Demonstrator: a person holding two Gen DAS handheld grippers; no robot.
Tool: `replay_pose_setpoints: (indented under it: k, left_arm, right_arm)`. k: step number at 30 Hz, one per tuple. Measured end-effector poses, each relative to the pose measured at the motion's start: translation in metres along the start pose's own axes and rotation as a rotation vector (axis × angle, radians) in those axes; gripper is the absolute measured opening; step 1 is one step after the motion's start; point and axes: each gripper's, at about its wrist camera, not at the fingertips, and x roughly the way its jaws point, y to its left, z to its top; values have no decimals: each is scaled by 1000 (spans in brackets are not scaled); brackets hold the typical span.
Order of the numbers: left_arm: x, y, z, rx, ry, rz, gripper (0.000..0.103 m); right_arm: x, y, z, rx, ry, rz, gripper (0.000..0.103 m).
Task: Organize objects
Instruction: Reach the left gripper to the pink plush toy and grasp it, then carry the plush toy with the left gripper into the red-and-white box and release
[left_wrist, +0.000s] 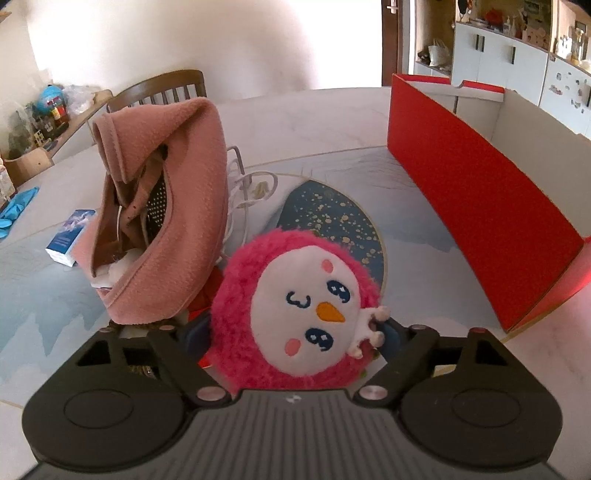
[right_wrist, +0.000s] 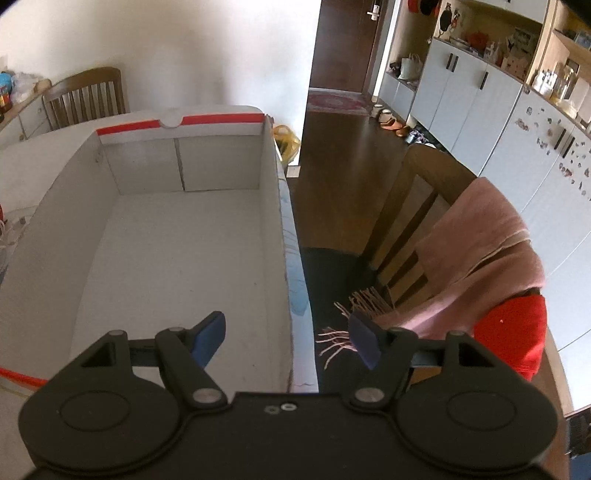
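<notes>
A round pink plush toy with a white face and an orange beak lies on the table mat, right between the fingers of my left gripper. The blue pads flank its fur on both sides without visibly squeezing it. Left of it stands a pink fleece bag, gaping open with small items inside. The red cardboard box stands to the right. My right gripper hovers open over that box's white right wall, nothing between its fingers. The box's inside is bare.
A small blue-and-white carton, a white cable and a blue glove lie on the table. One wooden chair stands behind the table. Another chair carries a pink scarf and a red cloth beside the table's right edge.
</notes>
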Motion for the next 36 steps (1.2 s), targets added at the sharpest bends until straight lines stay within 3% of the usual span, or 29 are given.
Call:
replay_pose_setpoints:
  k: [1,3,6,9,14,29,36]
  left_arm:
    - [0,-1,0,3,-1,2,85]
    - [-2,-2,0,6,-8,7,83]
    - [-4,-3,-1,7,-14,10,80]
    - [-9,-3,-1,6,-25,4,78]
    - [-14,-3,0,-7,-42,-9,76]
    - [-43,-2,12,-21,-115,-53,71]
    - [-73,-15,38,2,-182,-106,71]
  right_arm:
    - [0,0,1,0,-5,0,67]
    - [4,-1,2,-5,7,1,34]
    - [11,-6,4,25,37,8,29]
    - [9,-9,5,24,39,26,16]
    - [7,-8,6,6,35,51,5]
    - [8,-9,7,-18,36,72,3]
    - [9,-8,8,-29,42,78,3]
